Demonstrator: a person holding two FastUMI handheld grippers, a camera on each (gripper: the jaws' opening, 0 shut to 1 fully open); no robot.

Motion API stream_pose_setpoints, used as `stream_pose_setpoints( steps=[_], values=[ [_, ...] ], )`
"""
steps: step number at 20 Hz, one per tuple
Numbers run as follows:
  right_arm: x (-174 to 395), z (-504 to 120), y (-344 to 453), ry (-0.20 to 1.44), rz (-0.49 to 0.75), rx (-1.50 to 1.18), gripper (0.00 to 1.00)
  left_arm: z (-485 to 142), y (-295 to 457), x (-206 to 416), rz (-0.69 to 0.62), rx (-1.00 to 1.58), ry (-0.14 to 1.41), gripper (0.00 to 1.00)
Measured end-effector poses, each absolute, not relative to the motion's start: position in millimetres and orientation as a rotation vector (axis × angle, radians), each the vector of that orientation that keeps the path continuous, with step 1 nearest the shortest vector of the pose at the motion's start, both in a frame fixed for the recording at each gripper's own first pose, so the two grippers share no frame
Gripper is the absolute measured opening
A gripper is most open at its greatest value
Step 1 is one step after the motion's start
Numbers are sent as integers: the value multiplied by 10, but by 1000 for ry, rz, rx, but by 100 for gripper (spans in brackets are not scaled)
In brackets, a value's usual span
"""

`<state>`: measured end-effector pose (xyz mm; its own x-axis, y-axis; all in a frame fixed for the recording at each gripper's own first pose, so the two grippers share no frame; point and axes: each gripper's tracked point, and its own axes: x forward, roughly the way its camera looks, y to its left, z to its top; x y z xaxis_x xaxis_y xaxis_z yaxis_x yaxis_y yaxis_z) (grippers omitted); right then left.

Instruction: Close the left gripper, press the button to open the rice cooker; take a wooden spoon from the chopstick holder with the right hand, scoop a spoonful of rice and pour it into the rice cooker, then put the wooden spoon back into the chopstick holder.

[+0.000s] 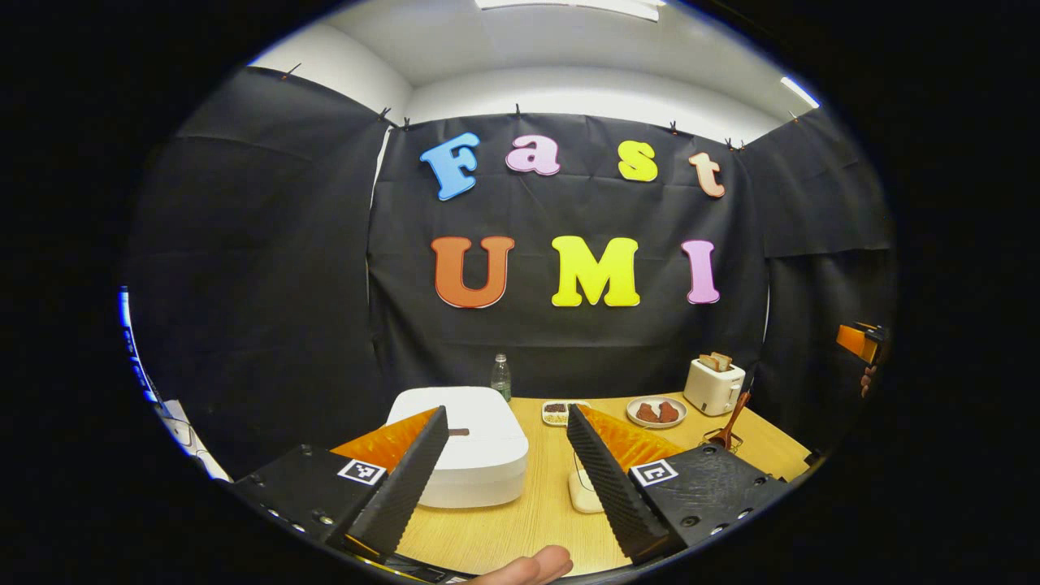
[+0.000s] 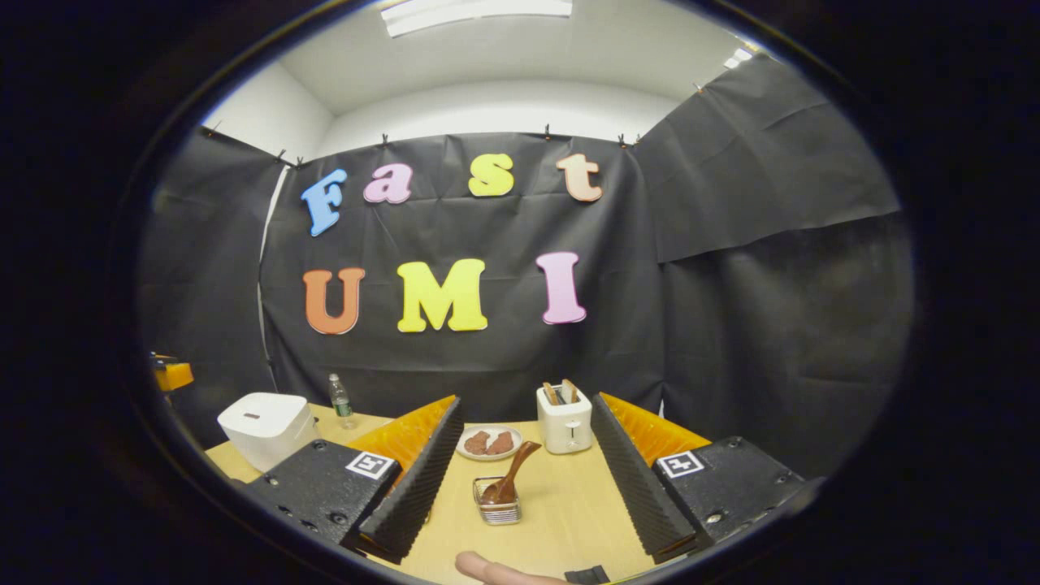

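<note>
Both grippers spread, holding nothing. Left gripper (image 1: 508,471) view: rice cooker (image 1: 471,455) close, lid down. Right gripper (image 2: 524,479) view: wooden spoon (image 2: 508,479) in chopstick holder (image 2: 497,510) betw. fingers, handle leaning up-right.

Toaster (image 2: 565,424) w/ bread, plate (image 2: 488,443) of brown food beside it, water bottle (image 2: 341,400) at back.

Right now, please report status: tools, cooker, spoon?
Left tool open, right tool open, both empty. White rice cooker lid closed. Brown wooden spoon in holder. Nothing blocking.
</note>
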<state>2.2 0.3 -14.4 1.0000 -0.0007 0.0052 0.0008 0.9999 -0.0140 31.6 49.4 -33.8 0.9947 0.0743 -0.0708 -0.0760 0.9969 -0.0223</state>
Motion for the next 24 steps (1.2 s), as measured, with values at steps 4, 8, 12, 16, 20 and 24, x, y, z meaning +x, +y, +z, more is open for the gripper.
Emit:
stream_pose_setpoints(
  steps=[4,8,12,16,20,24],
  values=[
    [90,-273,11,6,9,-16,100,-433,595,473,108,-18,101,94],
    [167,-405,2,21,19,-16,98,-574,674,717,117,-14,141,77],
    [256,-562,-3,29,21,-26,100,-787,695,967,107,10,225,44],
    [334,-774,59,60,47,-16,100,-990,712,1228,84,-35,287,12],
    [424,-958,72,76,57,-30,100,-1258,979,1482,146,15,362,1],
    [516,-1133,116,99,72,-41,100,-1441,1195,1703,195,-30,437,0]
  ],
)
